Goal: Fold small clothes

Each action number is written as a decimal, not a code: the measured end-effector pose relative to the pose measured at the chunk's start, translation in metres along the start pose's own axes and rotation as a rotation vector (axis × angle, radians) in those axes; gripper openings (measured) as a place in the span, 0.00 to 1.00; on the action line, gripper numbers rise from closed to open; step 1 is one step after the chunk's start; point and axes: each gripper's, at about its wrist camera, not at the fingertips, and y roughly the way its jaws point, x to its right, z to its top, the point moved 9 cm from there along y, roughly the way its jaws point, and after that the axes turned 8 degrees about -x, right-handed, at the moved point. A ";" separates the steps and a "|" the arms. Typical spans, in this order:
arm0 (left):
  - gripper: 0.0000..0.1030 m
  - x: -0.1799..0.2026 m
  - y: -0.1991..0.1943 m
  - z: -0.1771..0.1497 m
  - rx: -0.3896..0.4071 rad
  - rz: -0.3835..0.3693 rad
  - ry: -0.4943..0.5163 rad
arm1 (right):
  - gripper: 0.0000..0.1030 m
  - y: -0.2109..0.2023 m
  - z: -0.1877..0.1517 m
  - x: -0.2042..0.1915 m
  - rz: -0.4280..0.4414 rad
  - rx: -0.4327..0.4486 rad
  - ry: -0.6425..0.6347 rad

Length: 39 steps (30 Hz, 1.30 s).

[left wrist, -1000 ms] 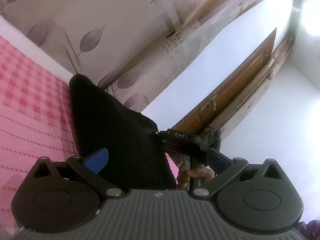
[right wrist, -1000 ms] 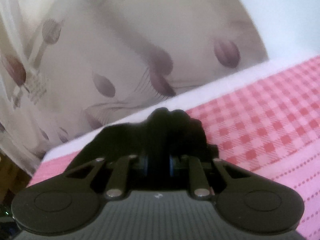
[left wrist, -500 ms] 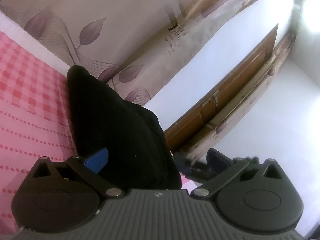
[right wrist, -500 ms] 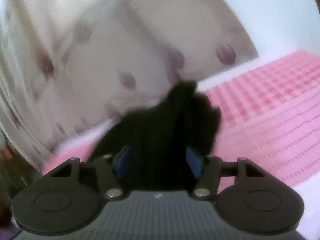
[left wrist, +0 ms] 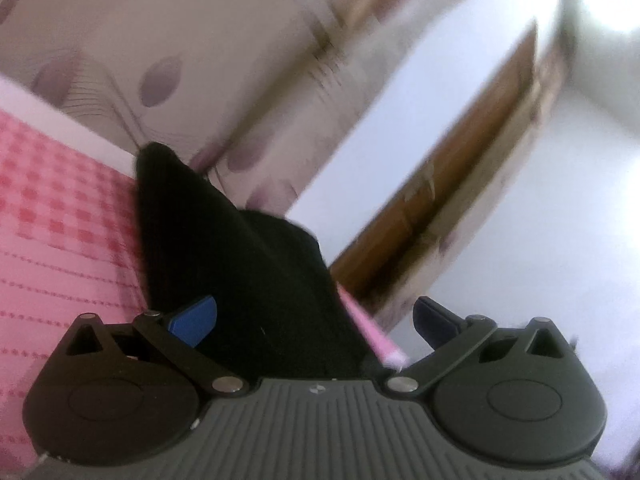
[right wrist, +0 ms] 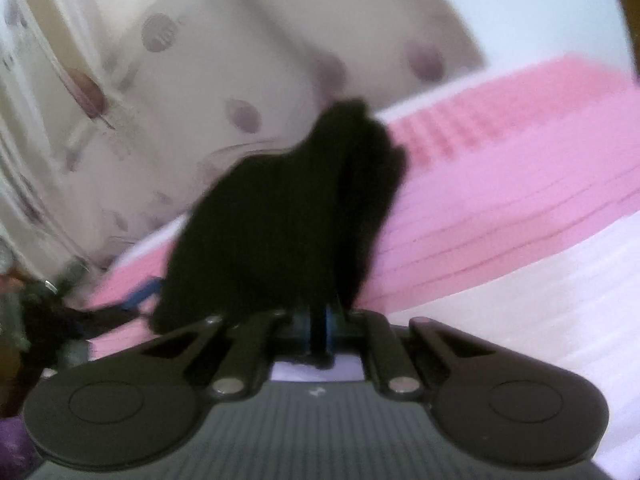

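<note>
A black garment (left wrist: 240,264) lies bunched on the pink checked sheet (left wrist: 60,220). In the left wrist view it runs forward from between the fingers of my left gripper (left wrist: 314,320), which stands open with its blue pads wide apart and not pressing the cloth. In the blurred right wrist view the same black garment (right wrist: 288,216) rises in a heap just ahead of my right gripper (right wrist: 318,326). That gripper is shut, and a dark strip of the cloth is pinched between its blue pads. A blue-tipped dark shape (right wrist: 140,296) at the garment's left looks like my other gripper.
The pink sheet (right wrist: 500,184) spreads to the right, with a white band (right wrist: 560,300) nearer to me. A leaf-patterned wall (left wrist: 160,60) stands right behind the bed. A wooden door (left wrist: 460,200) and white wall lie to the right in the left wrist view.
My right gripper opened around the black cloth, swung along the bed and shut on it again. It and the hand holding it have gone from the left wrist view. The left gripper stays open.
</note>
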 end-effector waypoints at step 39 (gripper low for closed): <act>1.00 -0.015 0.005 -0.004 -0.056 -0.026 -0.067 | 0.47 0.050 0.090 0.055 0.132 0.118 0.312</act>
